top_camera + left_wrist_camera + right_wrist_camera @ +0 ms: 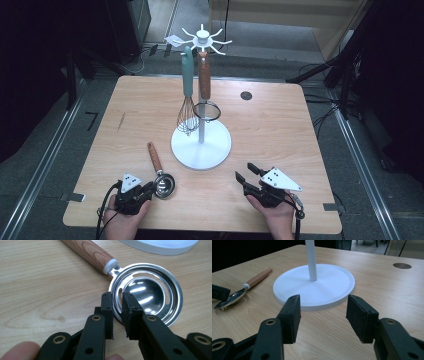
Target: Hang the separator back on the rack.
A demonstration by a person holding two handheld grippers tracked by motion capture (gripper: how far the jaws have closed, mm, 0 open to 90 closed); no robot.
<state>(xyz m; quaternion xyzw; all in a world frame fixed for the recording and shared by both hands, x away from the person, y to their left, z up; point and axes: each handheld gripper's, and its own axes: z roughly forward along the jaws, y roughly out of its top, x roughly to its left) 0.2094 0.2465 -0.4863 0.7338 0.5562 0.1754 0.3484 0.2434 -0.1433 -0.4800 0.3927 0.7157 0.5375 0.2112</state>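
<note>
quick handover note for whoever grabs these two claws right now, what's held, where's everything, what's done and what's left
Left claw: shut on the rim of the egg separator, which lies on the table in front of the white utensil stand, its wooden handle pointing away from the person.
Right claw: open, holding nothing, low over the table and facing the stand's base.
Done: whisk and small strainer hang from the stand's top hooks.
Left: the separator is gripped but not lifted; hanging it on a free hook looks like the next step.
</note>
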